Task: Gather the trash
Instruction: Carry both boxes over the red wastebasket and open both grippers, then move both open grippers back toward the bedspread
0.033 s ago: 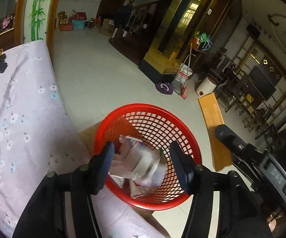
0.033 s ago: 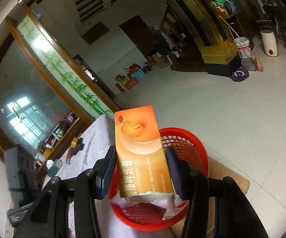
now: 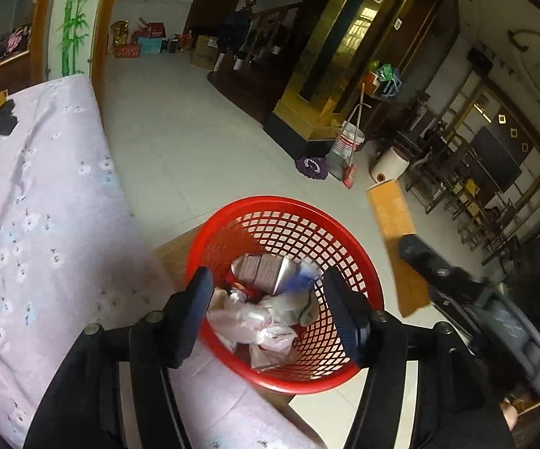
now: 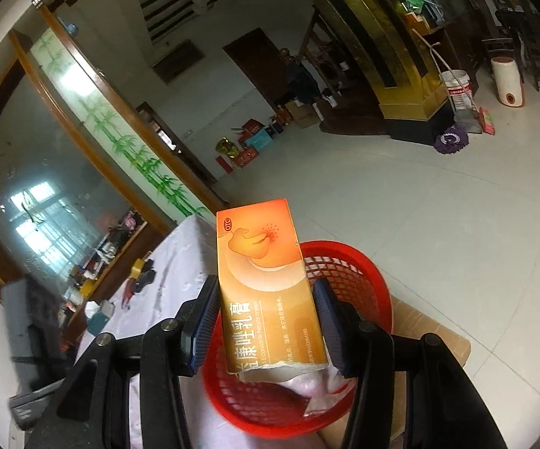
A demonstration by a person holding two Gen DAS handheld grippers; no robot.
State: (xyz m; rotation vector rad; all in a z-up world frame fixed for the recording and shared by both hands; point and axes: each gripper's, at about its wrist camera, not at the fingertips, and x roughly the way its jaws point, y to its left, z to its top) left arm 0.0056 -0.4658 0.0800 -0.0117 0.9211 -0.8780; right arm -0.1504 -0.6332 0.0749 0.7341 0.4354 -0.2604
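Above the red mesh basket [image 3: 285, 292], left gripper [image 3: 268, 312] hangs with jaws opening and nothing between the pads; the two dark fingers frame the basket's interior from either side. Basket contents seen through the gap: crumpled clear plastic bags [image 3: 249, 323], a flattened foil-edged packet [image 3: 266, 273] at the far side, plus a blurred blue-white scrap (cannot identify it). Basket rests on a cardboard box [image 3: 174, 258] on the pale tiled floor [image 3: 180, 149], just beside the near-right edge of the table covered by a lilac flowered cloth [image 3: 27, 205].

Right gripper [image 4: 266, 314] clamps an orange ointment carton [image 4: 266, 280] (OTC mark and a printed skin illustration on the face), pads pressed to its two long side walls. Carton stands upright, its torn lower end level with the fingertips, its top well above them. It is held over the near-left part of the same basket [image 4: 348, 273]; white plastic shows in the basket right under the carton.

Far across the floor: a gold-clad pillar [image 3: 330, 75], a white bucket [image 3: 350, 144] with a mop handle leaning in it, a purple mop head [image 3: 311, 166] on the tiles, a broom and dustpan beside it. Bamboo-print panel [image 3: 73, 18] stands at far left.
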